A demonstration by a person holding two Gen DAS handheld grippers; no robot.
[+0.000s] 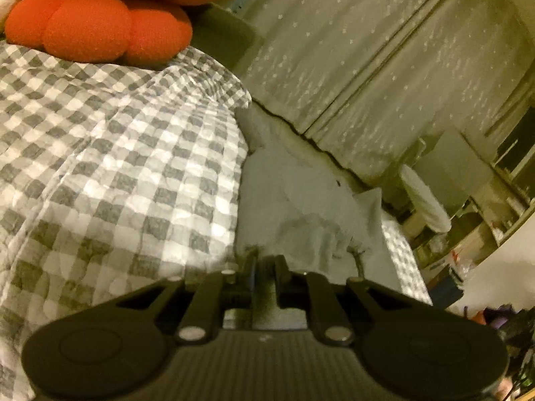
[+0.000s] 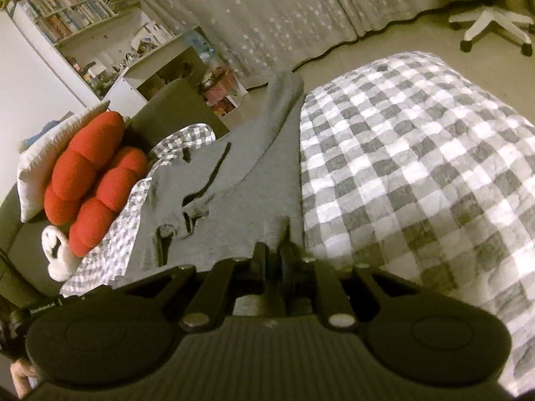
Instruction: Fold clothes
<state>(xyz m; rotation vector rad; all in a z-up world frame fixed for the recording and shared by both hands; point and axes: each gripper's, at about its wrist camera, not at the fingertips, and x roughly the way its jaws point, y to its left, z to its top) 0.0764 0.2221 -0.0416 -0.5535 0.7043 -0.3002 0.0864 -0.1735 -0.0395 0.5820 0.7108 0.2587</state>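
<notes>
A grey garment (image 1: 294, 193) lies crumpled along the right edge of the checked quilt (image 1: 117, 167) in the left wrist view. My left gripper (image 1: 265, 259) is shut, its narrow jaws pinching the garment's near edge. In the right wrist view the same grey garment (image 2: 240, 180) stretches away from me, with a long part reaching toward the curtain and dark-trimmed folds at its left. My right gripper (image 2: 273, 250) holds a raised tuck of its near hem between nearly closed fingers. The cloth hides the pads of both grippers.
The grey-and-white checked quilt (image 2: 418, 167) bulges at the right. A red-orange lobed cushion (image 2: 93, 173), a white pillow (image 2: 50, 147) and a white plush toy (image 2: 57, 254) lie at the left. A starred curtain (image 2: 267, 16), bookshelves (image 2: 73, 10) and a white chair base (image 2: 491, 26) stand beyond.
</notes>
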